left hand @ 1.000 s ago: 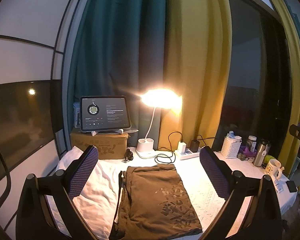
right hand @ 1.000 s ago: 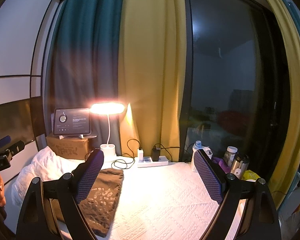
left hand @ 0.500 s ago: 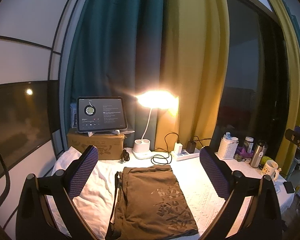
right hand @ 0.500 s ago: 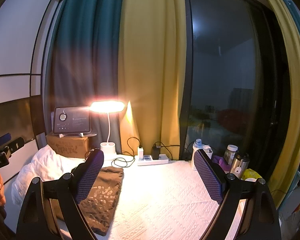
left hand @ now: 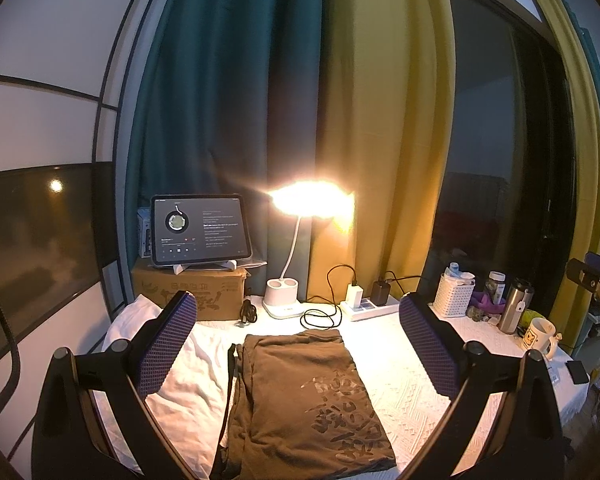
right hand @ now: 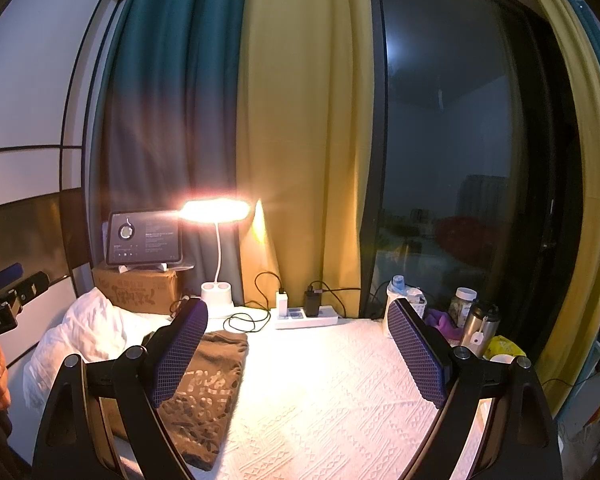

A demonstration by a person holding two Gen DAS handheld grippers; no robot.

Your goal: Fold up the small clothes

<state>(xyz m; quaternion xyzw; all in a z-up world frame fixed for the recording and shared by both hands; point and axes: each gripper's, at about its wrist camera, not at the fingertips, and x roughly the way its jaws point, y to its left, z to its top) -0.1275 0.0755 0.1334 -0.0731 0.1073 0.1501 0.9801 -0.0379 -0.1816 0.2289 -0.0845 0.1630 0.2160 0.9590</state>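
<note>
A brown garment with a dark print lies folded flat on the white textured table cover. It also shows at the lower left of the right wrist view. My left gripper is open and empty, held above the garment's far part. My right gripper is open and empty, over the bare cover to the right of the garment. Part of the other gripper shows at the right edge of the left view and at the left edge of the right view.
A lit desk lamp, a tablet on a cardboard box, a power strip with cables and a white cloth heap line the back and left. A white basket, jar, steel flask and mug stand at right.
Both grippers have lifted and drawn back slightly; the garment sits a little lower and farther in both views. Nothing was taken hold of.
</note>
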